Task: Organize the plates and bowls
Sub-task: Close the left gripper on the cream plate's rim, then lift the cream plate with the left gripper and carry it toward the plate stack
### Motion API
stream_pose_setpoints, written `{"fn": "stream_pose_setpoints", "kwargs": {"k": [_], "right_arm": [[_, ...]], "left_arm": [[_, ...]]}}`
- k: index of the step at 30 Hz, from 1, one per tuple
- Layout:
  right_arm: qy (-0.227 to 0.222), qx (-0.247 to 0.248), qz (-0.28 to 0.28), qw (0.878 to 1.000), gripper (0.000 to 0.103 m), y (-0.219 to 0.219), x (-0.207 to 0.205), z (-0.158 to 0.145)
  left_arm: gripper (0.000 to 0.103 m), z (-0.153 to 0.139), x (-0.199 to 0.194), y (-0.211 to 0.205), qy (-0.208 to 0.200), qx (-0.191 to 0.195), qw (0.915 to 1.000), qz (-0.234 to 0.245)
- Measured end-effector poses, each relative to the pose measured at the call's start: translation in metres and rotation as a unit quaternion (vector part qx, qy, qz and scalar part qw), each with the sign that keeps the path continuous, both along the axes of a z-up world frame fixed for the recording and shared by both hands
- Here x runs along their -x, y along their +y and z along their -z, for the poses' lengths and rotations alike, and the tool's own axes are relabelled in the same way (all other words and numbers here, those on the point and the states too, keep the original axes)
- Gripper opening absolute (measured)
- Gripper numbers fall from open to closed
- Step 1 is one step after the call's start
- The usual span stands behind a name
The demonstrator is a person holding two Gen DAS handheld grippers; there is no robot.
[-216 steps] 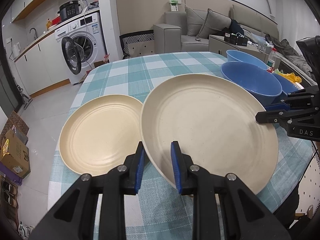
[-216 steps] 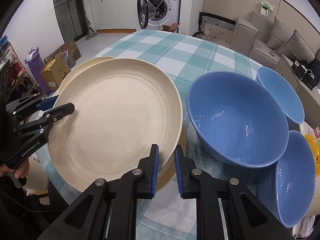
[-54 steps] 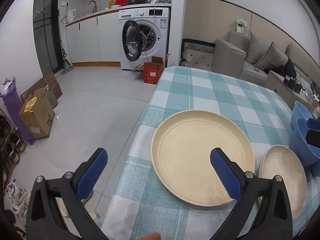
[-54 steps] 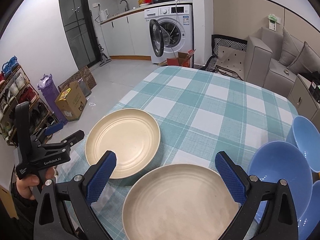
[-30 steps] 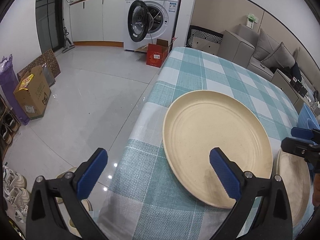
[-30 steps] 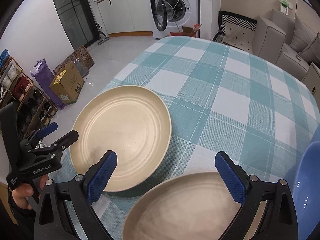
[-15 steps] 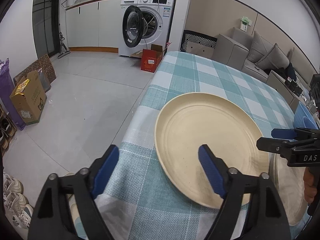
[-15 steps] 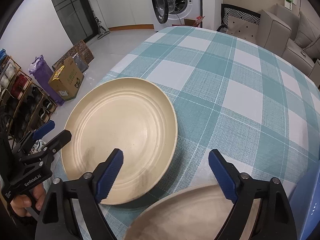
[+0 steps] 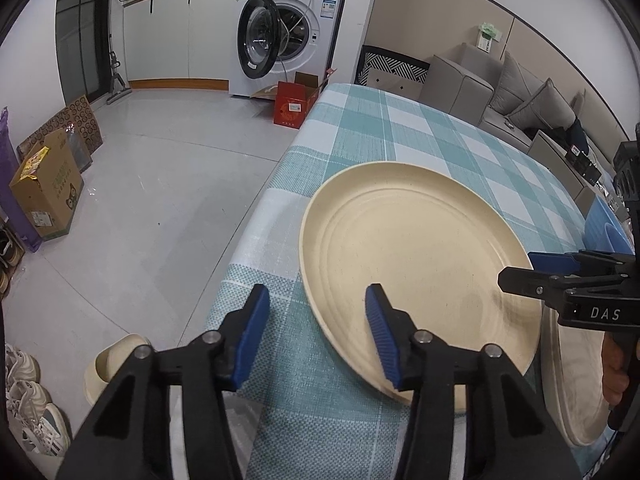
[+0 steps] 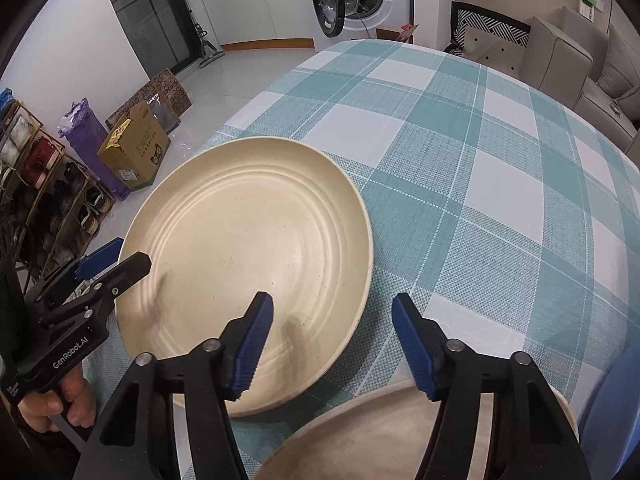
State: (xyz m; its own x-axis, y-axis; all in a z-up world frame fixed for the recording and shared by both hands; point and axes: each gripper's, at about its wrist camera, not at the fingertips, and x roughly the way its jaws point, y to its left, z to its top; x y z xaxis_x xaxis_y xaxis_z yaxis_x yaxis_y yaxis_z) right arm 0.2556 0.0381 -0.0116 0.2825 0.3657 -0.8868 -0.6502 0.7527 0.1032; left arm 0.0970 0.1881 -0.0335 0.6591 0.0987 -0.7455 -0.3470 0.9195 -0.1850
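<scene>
- Left wrist view: the left tongs [image 9: 316, 330] are closing – jaws astride the near rim of the cream plate [image 9: 412, 256], pads apparently not yet touching it. The plate lies near the desk [image 9: 400, 128] edge.
- Right wrist view: the right tongs [image 10: 332, 342] are closing, half-wide, straddling the same plate's [image 10: 248, 248] rim without gripping; a second plate [image 10: 360, 436] sits just below – partly hidden.

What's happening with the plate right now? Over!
Left gripper and right gripper both closing, straddling opposite rims of the plate, pads not yet pressing. Plate flat on the table. Second plate alongside; nothing blocking.
</scene>
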Motion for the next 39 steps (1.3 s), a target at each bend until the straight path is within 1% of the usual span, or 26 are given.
{"fn": "stream_pose_setpoints", "kwargs": {"k": [1, 3, 5, 6, 9, 11, 14, 15, 17, 19, 24, 30, 39], "right_arm": [[0.001, -0.001, 0.000, 1.000, 0.062, 0.000, 0.000, 0.001], [0.001, -0.001, -0.001, 1.000, 0.051, 0.000, 0.001, 0.002], [-0.003, 0.001, 0.000, 1.000, 0.049, -0.001, 0.003, 0.003], [-0.005, 0.001, 0.003, 1.000, 0.045, -0.002, 0.004, 0.004], [-0.005, 0.002, 0.010, 1.000, 0.039, -0.004, 0.008, 0.007], [-0.024, 0.019, 0.012, 0.999, 0.038, -0.002, 0.012, 0.008], [-0.029, 0.020, 0.015, 0.999, 0.037, -0.001, 0.013, 0.008], [-0.029, 0.019, 0.017, 0.999, 0.034, -0.001, 0.013, 0.009], [-0.024, 0.012, 0.015, 1.000, 0.027, 0.000, 0.015, 0.009], [-0.028, 0.012, 0.017, 0.999, 0.027, 0.000, 0.016, 0.009], [-0.026, 0.005, 0.030, 0.999, 0.022, -0.003, 0.016, 0.008], [-0.037, 0.016, 0.030, 0.999, 0.022, -0.001, 0.026, 0.007], [-0.047, 0.007, 0.035, 0.998, 0.022, -0.004, 0.034, 0.008]], "left_arm": [[0.042, 0.000, 0.000, 0.000, 0.000, 0.001, 1.0000, 0.002], [0.041, 0.001, -0.001, -0.001, 0.000, 0.002, 1.0000, 0.003], [0.039, 0.003, -0.001, -0.001, 0.003, 0.005, 1.0000, 0.004], [0.037, 0.004, -0.002, -0.001, 0.005, 0.004, 1.0000, 0.003], [0.034, 0.005, -0.002, 0.000, 0.005, 0.005, 1.0000, -0.001], [0.034, 0.005, -0.002, 0.000, 0.004, 0.008, 1.0000, -0.001], [0.030, 0.006, -0.003, -0.005, 0.006, -0.001, 1.0000, 0.002], [0.026, 0.006, -0.004, -0.006, 0.006, -0.002, 1.0000, 0.004], [0.025, 0.006, -0.005, -0.010, 0.007, -0.007, 0.9999, 0.008], [0.025, 0.005, -0.006, -0.013, 0.011, -0.018, 0.9997, 0.006], [0.022, 0.005, -0.004, -0.008, 0.008, -0.011, 0.9999, 0.006], [0.021, 0.005, -0.003, -0.008, 0.011, -0.017, 0.9998, 0.004], [0.021, 0.005, -0.005, -0.010, 0.016, -0.032, 0.9994, -0.001]]}}
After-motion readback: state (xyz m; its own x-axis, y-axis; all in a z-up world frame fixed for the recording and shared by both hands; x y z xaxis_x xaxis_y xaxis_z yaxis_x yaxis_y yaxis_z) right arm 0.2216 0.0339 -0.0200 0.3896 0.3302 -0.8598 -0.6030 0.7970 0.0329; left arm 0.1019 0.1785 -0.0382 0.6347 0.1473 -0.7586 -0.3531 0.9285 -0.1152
